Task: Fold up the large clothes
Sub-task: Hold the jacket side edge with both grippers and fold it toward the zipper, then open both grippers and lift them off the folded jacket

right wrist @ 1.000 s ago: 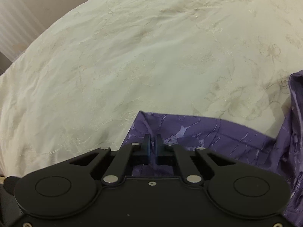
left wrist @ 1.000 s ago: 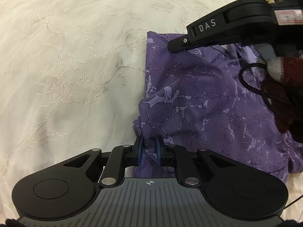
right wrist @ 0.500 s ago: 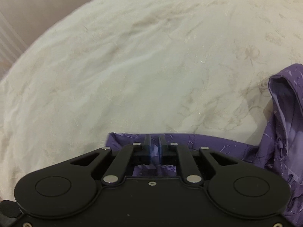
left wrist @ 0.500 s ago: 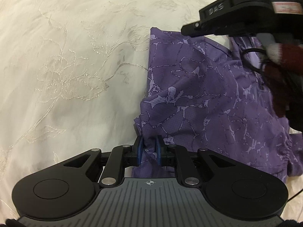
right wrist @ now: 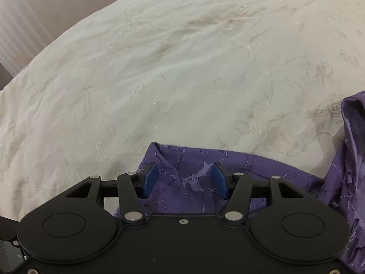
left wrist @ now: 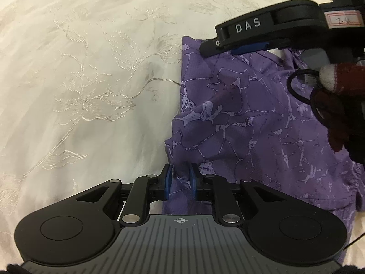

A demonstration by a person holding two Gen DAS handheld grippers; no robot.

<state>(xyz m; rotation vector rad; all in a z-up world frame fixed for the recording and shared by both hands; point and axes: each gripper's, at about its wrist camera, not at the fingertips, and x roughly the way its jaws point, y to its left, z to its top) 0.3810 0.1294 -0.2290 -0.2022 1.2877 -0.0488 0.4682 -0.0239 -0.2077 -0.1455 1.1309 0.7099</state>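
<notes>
A purple patterned garment [left wrist: 251,123] lies folded on a cream embroidered bedspread [left wrist: 91,91]. My left gripper [left wrist: 180,178] has its blue pads slightly parted, with a fold of the garment's near edge still between them. My right gripper [right wrist: 184,180] is open over the garment's far corner [right wrist: 194,166], and the cloth lies flat between its pads. The right gripper also shows in the left wrist view [left wrist: 251,48], at the garment's far edge. A raised fold of the garment [right wrist: 351,137] shows at the right.
The bedspread [right wrist: 159,68] spreads wide to the left and beyond the garment. A pale wall or curtain [right wrist: 22,22] stands past the bed's far-left edge. A gloved hand [left wrist: 335,105] and a black cable are at the right.
My right gripper has opened and let go of the garment's corner, which now lies on the bed. My left gripper's pads have parted slightly.
</notes>
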